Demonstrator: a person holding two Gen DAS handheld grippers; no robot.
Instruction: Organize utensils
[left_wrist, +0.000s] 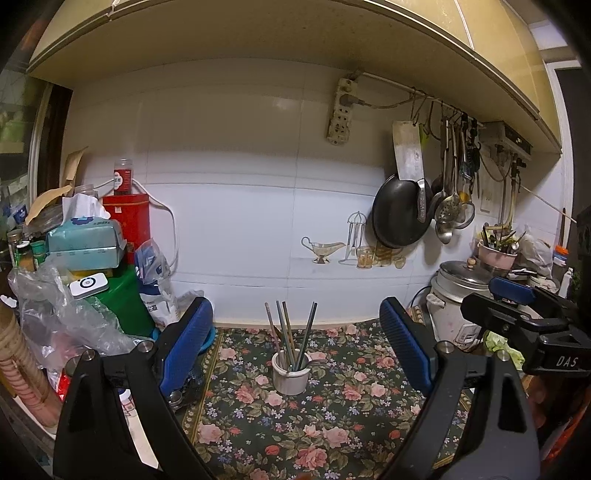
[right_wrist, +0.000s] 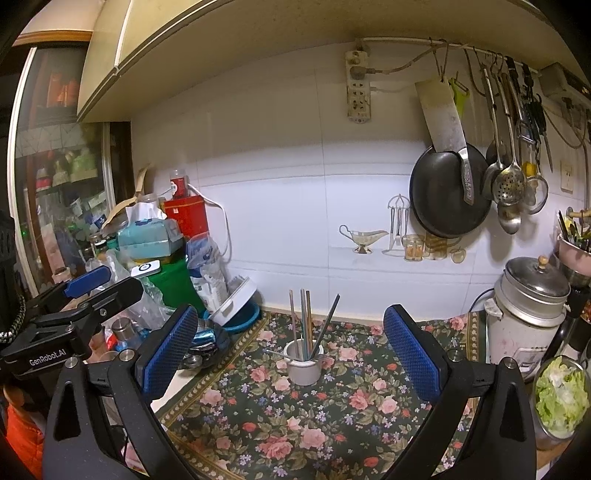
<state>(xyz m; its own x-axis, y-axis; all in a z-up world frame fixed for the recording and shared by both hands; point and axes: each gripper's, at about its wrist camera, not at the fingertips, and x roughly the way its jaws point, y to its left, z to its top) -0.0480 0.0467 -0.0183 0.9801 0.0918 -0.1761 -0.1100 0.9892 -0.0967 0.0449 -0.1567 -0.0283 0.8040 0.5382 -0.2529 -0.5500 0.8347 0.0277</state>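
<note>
I have both grippers held back from the cup (left_wrist: 290, 373), each spread wide and holding nothing: left gripper (left_wrist: 295, 343), right gripper (right_wrist: 291, 350). The cup stands on the floral cloth (left_wrist: 332, 435), ahead of both, with the chopsticks (left_wrist: 284, 332) upright inside and a fork (right_wrist: 275, 353) lying at its rim, behind it. I judge the fork comes next: approach low beside the cup, pinch the handle, avoid tipping the cup or knocking the leaning chopsticks.
</note>
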